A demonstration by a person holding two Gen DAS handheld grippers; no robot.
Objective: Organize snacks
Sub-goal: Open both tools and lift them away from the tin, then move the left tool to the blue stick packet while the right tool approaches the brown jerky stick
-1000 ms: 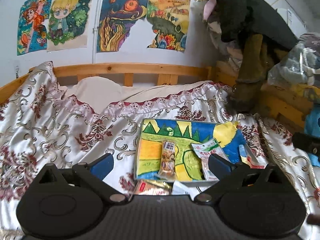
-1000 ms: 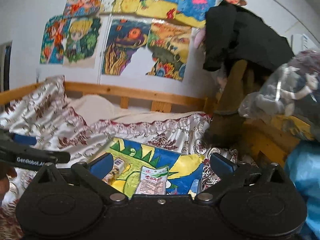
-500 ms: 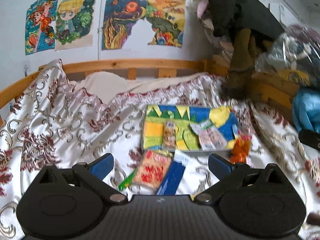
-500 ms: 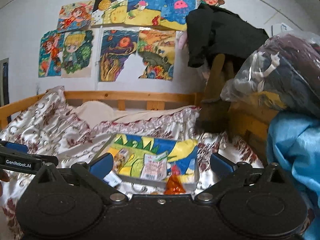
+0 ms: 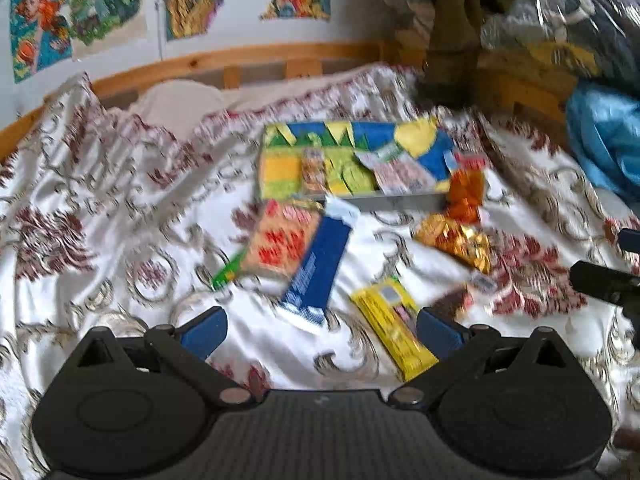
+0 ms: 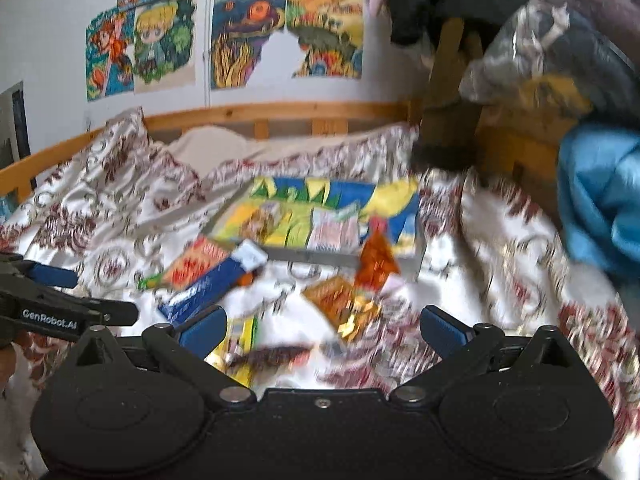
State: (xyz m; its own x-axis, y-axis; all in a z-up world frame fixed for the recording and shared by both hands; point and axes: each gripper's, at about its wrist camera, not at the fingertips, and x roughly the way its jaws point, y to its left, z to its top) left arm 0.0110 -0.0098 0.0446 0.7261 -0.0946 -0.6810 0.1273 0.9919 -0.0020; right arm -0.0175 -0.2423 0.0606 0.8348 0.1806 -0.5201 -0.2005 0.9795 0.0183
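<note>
A shallow tray (image 5: 404, 201) with a colourful painted bottom lies on the patterned bedspread (image 5: 120, 216) and holds a small orange snack pack (image 5: 313, 170) and a white-green sachet (image 5: 400, 174). In front of it lie loose snacks: a red-patterned pack (image 5: 282, 242), a blue box (image 5: 320, 272), a yellow bar (image 5: 390, 330), a gold-orange bag (image 5: 456, 240) and an orange wrapper (image 5: 466, 194). My left gripper (image 5: 320, 326) is open above the yellow bar and blue box. My right gripper (image 6: 320, 326) is open too, over the gold bag (image 6: 344, 306). Both views are blurred.
A wooden bed rail (image 5: 256, 58) runs along the back under wall drawings (image 6: 248, 40). Dark clothes, a bagged bundle (image 6: 560, 44) and blue fabric (image 6: 600, 200) are piled at the right. The left gripper's arm (image 6: 60, 312) shows at the right view's left edge.
Both grippers have drawn back from the tray toward the near side of the bed, bringing the loose snacks in front of the tray into view. Both stayed open.
</note>
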